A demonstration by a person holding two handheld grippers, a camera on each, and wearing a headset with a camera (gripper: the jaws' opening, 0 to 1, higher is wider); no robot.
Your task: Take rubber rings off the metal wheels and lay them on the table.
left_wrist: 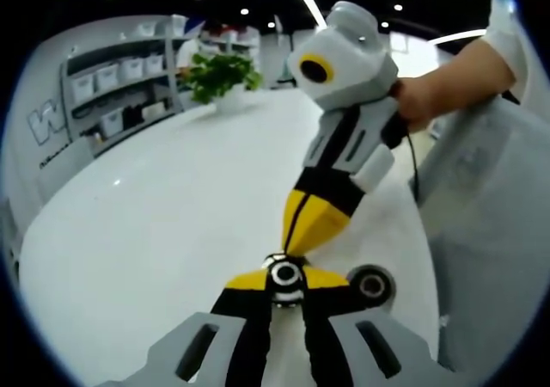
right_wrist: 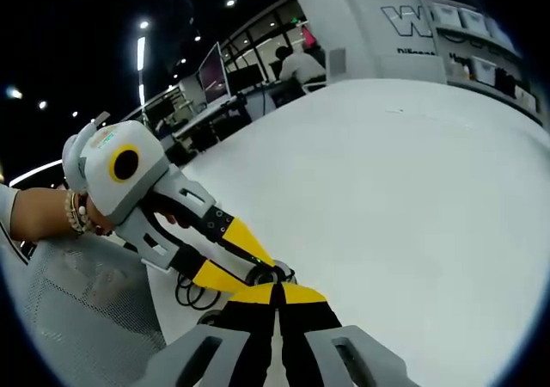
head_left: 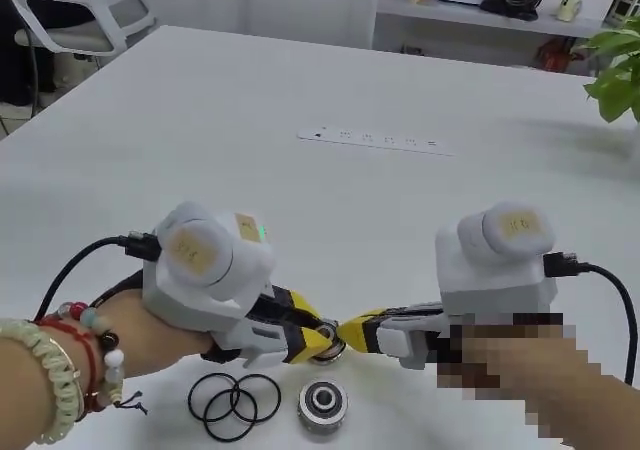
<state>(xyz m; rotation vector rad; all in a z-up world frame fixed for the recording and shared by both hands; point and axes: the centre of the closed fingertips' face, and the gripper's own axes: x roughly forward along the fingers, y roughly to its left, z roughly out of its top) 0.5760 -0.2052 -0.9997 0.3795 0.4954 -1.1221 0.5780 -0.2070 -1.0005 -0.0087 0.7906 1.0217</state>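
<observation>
The left gripper (head_left: pixel 325 342) pinches a small silver metal wheel (left_wrist: pixel 285 277) near the white table (head_left: pixel 300 90) edge; the right gripper (head_left: pixel 349 336) touches it, tongs pressed together. At its seven o'clock lie black rubber rings (head_left: pixel 235 400), at six another metal wheel (head_left: pixel 322 405).

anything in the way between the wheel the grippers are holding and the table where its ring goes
Nothing visible. The small metal wheel sits between the left gripper and right gripper above bare white table; the three black rubber rings and a second metal wheel lie nearer the person.
</observation>
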